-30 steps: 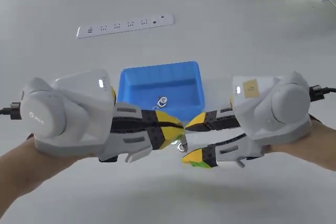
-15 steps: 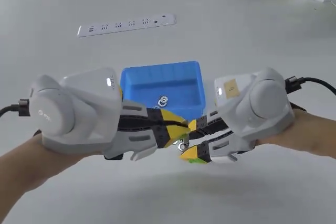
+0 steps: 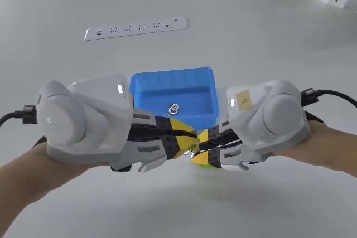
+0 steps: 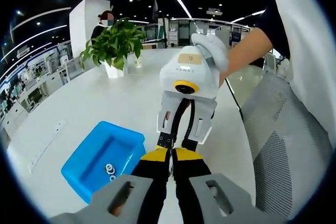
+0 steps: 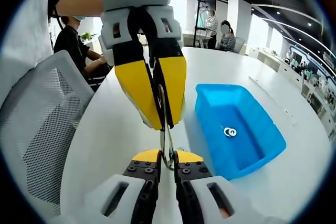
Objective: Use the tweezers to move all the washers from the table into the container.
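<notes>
Meeting tip to tip just in front of the blue container (image 3: 150, 90), the left hand-held gripper (image 3: 188, 139) and the right hand-held gripper (image 3: 199, 147) face each other low over the white table (image 3: 251, 37). The right gripper view shows the thin metal tweezers (image 5: 164, 124) running between the two. Their rounded end sits between the right hand-held gripper's yellow-tipped jaws, which are drawn in almost to touching. Their length passes up between the left hand-held gripper's yellow jaws, which are likewise closed to a narrow slit around them. So both appear clamped on the tweezers at once. The left gripper view shows its own jaws pressed close together, with the other tool's tips right against them. Two or so washers (image 3: 173, 107) lie on the container floor near its middle — small metal rings, touching or overlapping. Whether any washer lies on the table beneath the jaws cannot be told, as the tools cover that spot. A white power strip (image 3: 136, 27) lies well beyond the container, and a potted plant (image 4: 113, 43) stands farther along the table.
</notes>
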Motion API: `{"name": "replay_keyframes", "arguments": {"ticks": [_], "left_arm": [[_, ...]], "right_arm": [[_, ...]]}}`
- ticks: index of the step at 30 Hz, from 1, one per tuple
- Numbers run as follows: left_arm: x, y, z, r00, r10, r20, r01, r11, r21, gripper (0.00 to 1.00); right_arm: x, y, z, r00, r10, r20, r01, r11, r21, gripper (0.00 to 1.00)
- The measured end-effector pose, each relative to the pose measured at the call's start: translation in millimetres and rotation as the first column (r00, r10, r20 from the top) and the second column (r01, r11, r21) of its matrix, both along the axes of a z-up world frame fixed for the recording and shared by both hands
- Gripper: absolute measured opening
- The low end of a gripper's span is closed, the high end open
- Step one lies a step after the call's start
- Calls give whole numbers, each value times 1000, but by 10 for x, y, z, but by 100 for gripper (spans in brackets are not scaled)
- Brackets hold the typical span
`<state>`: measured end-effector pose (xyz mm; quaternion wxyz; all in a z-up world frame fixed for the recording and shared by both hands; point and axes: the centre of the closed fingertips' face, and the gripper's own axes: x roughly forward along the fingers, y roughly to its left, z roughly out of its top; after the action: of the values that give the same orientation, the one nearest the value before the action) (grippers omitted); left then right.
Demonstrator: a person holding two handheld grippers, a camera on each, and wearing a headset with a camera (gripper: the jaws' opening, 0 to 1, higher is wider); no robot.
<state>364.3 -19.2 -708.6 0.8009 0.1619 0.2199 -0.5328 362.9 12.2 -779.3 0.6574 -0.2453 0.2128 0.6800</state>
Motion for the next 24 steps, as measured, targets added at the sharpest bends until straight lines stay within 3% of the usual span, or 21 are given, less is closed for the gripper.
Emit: {"name": "replay_keyframes", "arguments": {"ticks": [7, 13, 24], "left_arm": [[26, 64, -28, 1000, 30, 0, -30, 999, 13, 12], [49, 125, 34, 998, 50, 26, -50, 999, 8, 19], [-66, 284, 96, 993, 117, 11, -117, 993, -19, 32]], "right_arm": [[-19, 6, -1, 1000, -17, 2, 17, 1000, 9, 10], [-49, 12, 3, 1000, -25, 2, 25, 1000, 5, 10], [-74, 28, 214, 998, -60, 16, 59, 998, 24, 10]]}}
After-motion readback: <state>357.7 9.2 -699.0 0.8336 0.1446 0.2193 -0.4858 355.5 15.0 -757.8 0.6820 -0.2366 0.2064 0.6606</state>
